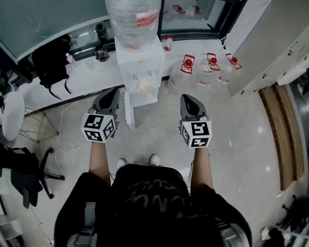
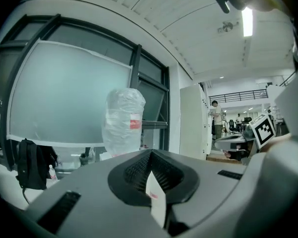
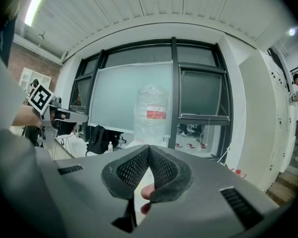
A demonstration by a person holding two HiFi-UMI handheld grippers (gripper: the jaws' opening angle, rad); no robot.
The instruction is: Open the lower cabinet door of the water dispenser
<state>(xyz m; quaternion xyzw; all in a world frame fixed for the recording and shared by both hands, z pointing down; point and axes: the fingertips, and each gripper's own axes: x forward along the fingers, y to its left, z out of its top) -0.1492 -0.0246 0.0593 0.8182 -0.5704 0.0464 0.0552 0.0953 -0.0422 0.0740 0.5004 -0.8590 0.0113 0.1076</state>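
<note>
The white water dispenser [image 1: 140, 68] stands against the window wall with a clear bottle [image 1: 134, 9] on top. A white panel [image 1: 129, 109] juts toward me from its lower front; I cannot tell whether it is the cabinet door. My left gripper [image 1: 113, 92] hangs just left of that panel, and my right gripper [image 1: 187, 98] hangs to the dispenser's right; neither touches it. In the left gripper view the left gripper [image 2: 150, 151] is shut and empty, facing the bottle [image 2: 123, 123]. The right gripper [image 3: 149, 147] is also shut and empty, with the bottle [image 3: 151, 115] ahead.
A black backpack [image 1: 50, 60] rests on the ledge at the left. Several spare jugs with red caps [image 1: 188, 66] lie on the floor right of the dispenser. A tall white cabinet [image 1: 268, 40] stands at the right, and an office chair [image 1: 20, 174] at the lower left.
</note>
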